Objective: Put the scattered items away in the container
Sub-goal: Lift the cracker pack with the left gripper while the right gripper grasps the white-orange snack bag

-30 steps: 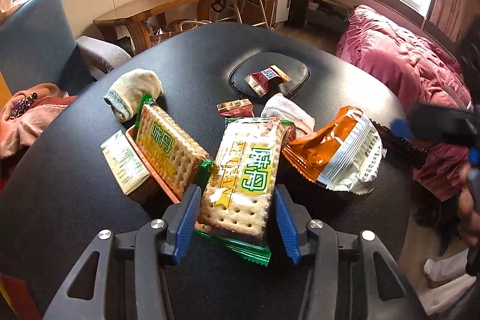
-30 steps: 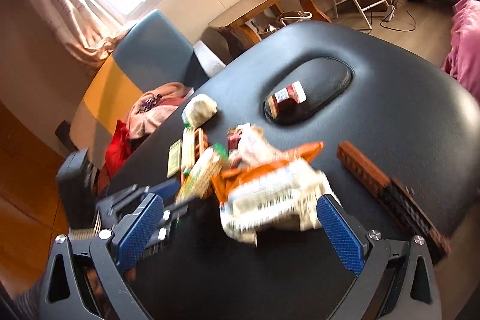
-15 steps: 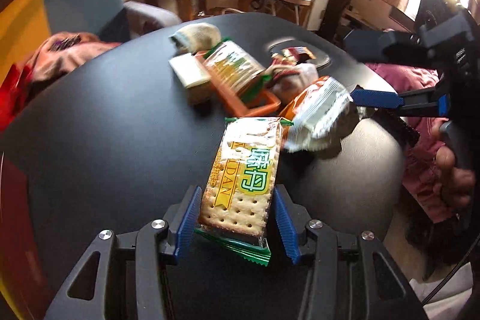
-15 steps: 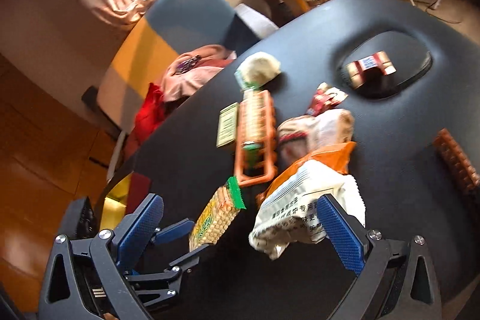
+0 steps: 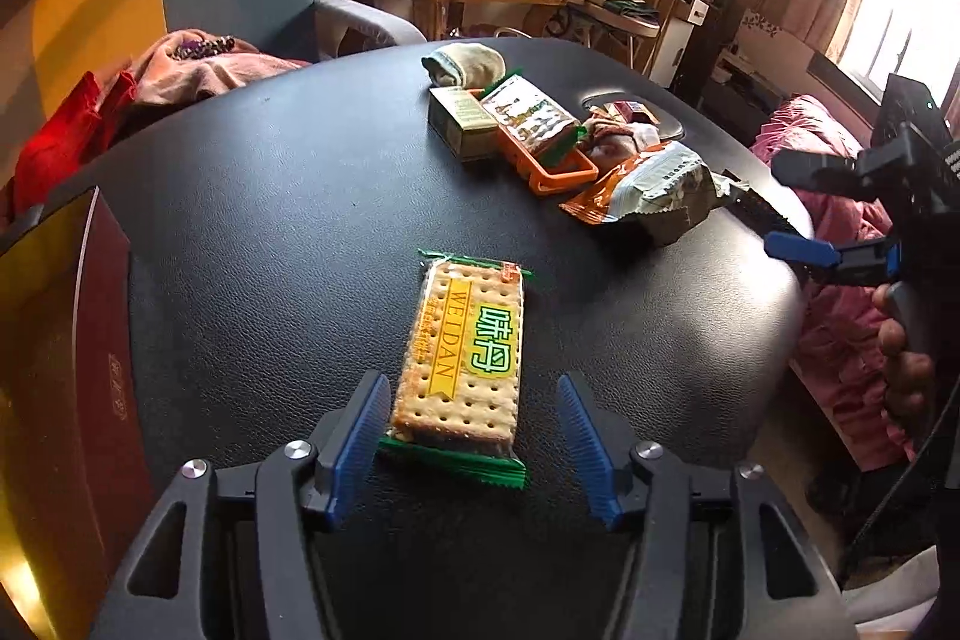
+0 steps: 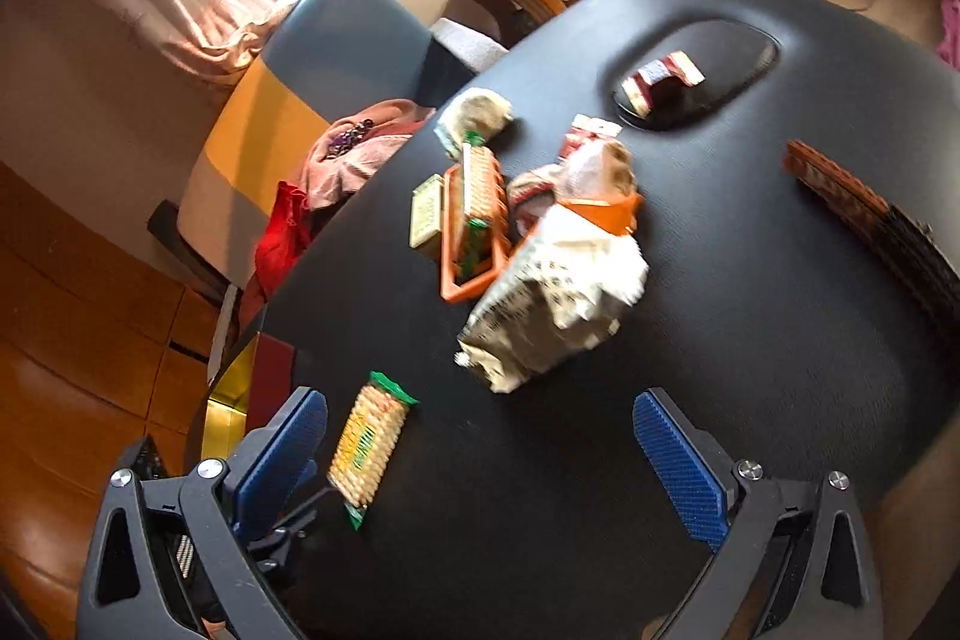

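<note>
Black padded table (image 5: 252, 244) fills both views; its near right edge drops off toward a pink bed. Orange tray (image 5: 561, 169), the likely container, sits far right of centre, already carrying one cracker pack propped at a tilt, with a small green box (image 5: 459, 124) touching its left side and a rolled sock (image 5: 465, 61) beyond. Orange-and-silver snack bag (image 5: 648, 190) lies loose just right of the tray, near the table's right edge. Green-trimmed cracker packet (image 5: 465, 358) lies flat on the near table, well apart from the tray. Left gripper (image 5: 474, 439): jaws opening, packet's near end between them, left pad at or very near the wrapper edge, right pad clearly off it. Right gripper (image 6: 480, 451): jaws spread wide, nothing between them, snack bag lying ahead of it. Risks, as I judge them: packet now sits far from the tray, so a second carry is needed and a slippery wrapper could slide in a light pinch; left pad may drag the packet as the hand withdraws; puffy bag could skid off the right edge if nudged rather than pinched; tray is narrow and part full, so another pack may tip out or topple the propped one.
</note>
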